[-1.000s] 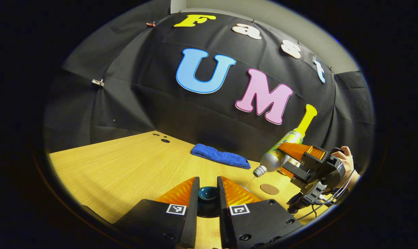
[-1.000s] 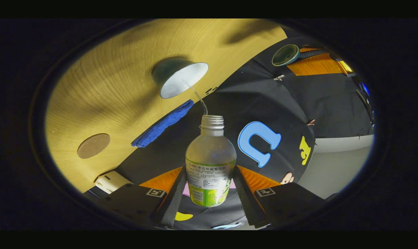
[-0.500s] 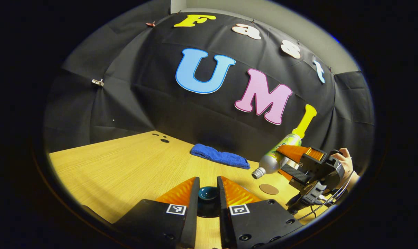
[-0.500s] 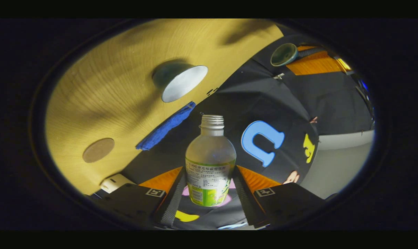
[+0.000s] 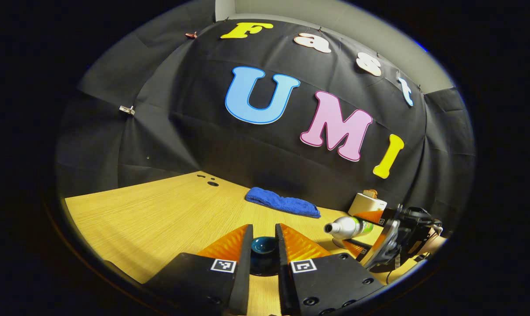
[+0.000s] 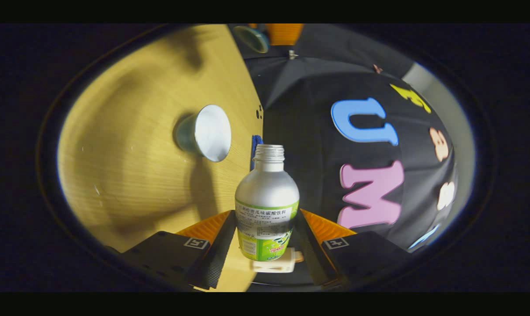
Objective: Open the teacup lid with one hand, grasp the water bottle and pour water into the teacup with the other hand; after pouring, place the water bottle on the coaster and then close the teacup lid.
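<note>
Seemingly pouring is done: my right gripper [image 6: 265,245] clamps the water bottle [image 6: 267,204], lying sideways low near the table [image 5: 159,215]; my left gripper [image 5: 263,254] pinches the teacup lid [image 5: 262,246]; teacup [image 6: 205,132] stands open; coaster placement and lidding remain

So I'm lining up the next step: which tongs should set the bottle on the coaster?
Right. The right tongs already grip the water bottle, and in the left gripper view it hangs near the coaster. The left tongs are busy holding the teacup lid.
</note>
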